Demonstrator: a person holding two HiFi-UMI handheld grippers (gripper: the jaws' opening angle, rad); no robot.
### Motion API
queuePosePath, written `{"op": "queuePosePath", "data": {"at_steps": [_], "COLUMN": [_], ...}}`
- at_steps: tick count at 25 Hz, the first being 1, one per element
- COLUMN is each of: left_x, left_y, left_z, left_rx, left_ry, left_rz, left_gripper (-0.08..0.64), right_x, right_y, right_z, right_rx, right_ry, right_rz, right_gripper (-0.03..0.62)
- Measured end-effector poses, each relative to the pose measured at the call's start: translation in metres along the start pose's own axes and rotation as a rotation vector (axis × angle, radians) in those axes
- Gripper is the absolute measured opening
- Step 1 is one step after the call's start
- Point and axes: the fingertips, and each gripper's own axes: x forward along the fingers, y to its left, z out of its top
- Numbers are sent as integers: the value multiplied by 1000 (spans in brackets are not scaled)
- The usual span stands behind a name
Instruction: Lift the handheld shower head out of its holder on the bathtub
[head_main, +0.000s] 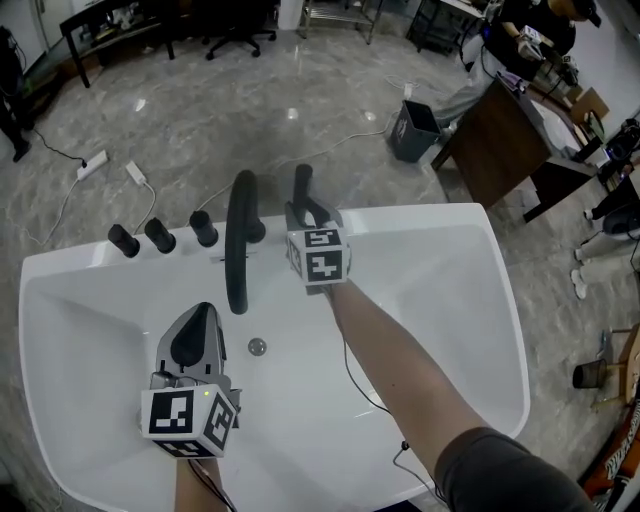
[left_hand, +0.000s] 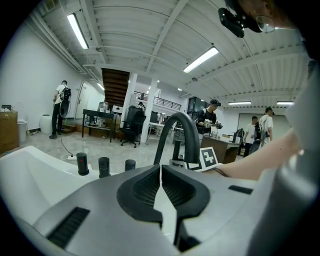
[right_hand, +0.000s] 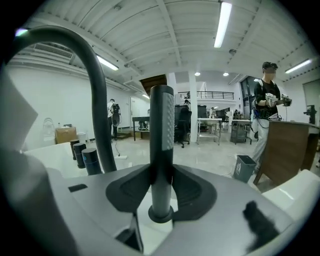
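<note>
The handheld shower head (head_main: 302, 185) is a dark upright stick at the back rim of the white bathtub (head_main: 440, 216). In the right gripper view the shower head (right_hand: 161, 135) stands in its round holder (right_hand: 160, 215). My right gripper (head_main: 304, 208) (right_hand: 161, 176) is shut on it, with the pads pressing both sides of the handle just above the holder. My left gripper (head_main: 199, 318) (left_hand: 160, 176) hovers over the tub's inside, shut with nothing between its jaws and pointing at the fittings.
A black arched spout (head_main: 238, 240) (right_hand: 87, 80) rises just left of the shower head, with three black knobs (head_main: 160, 236) further left on the rim. A drain (head_main: 257, 347) sits in the tub floor. Beyond the tub are a bin (head_main: 412, 130), a brown desk (head_main: 500, 145) and floor cables.
</note>
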Motion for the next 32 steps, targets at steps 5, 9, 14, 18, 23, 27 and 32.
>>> {"op": "queuePosePath", "data": {"at_steps": [5,9,14,18,23,27,32], "left_x": [-7,-13,-21,-29,-44,-60,-88], "left_y": [3,0,-10,-18,-37,-55,-75], "left_z": [-3,0,12,24,49,69,90], "left_rx": [6,3,5,10,24,46,58], "left_ry": [12,8,-13,-29,-43,-62,-77], "left_rz": [10,12,3,-2,-15,-32,-39], "left_gripper": [21,21,21,21,21,21,21], "right_x": [-6,-19,-38,-59,-98,-133,-178], "right_y": [5,4,1,-1,-4,-4,-7], "right_z": [-1,2,28,49,87,112,137], "right_rx": [-39,-16,-6,9,19,20,64], "right_ry": [39,42,-7,-39,-89,-123,-151], "right_rz": [22,26,30,33,60,84,90], "right_gripper": [140,140,140,140,140,140,140]}}
